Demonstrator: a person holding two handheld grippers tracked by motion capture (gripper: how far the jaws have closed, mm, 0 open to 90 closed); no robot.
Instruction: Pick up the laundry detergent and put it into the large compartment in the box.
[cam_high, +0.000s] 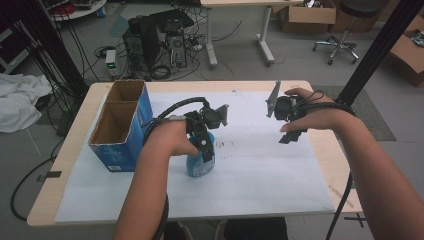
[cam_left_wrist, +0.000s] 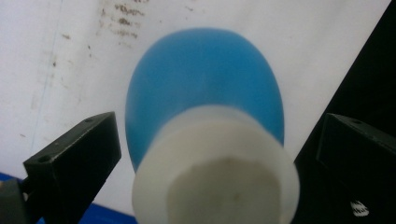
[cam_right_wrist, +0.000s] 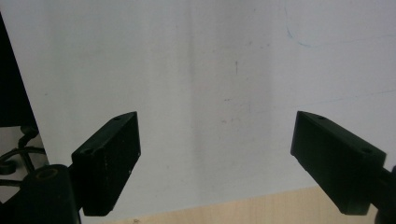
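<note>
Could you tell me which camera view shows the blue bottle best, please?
The left gripper view: the blue bottle with its white neck looms large between the open jaws, though blurred. The high view shows the bottle small, standing on the white sheet, partly hidden by the left gripper.
</note>
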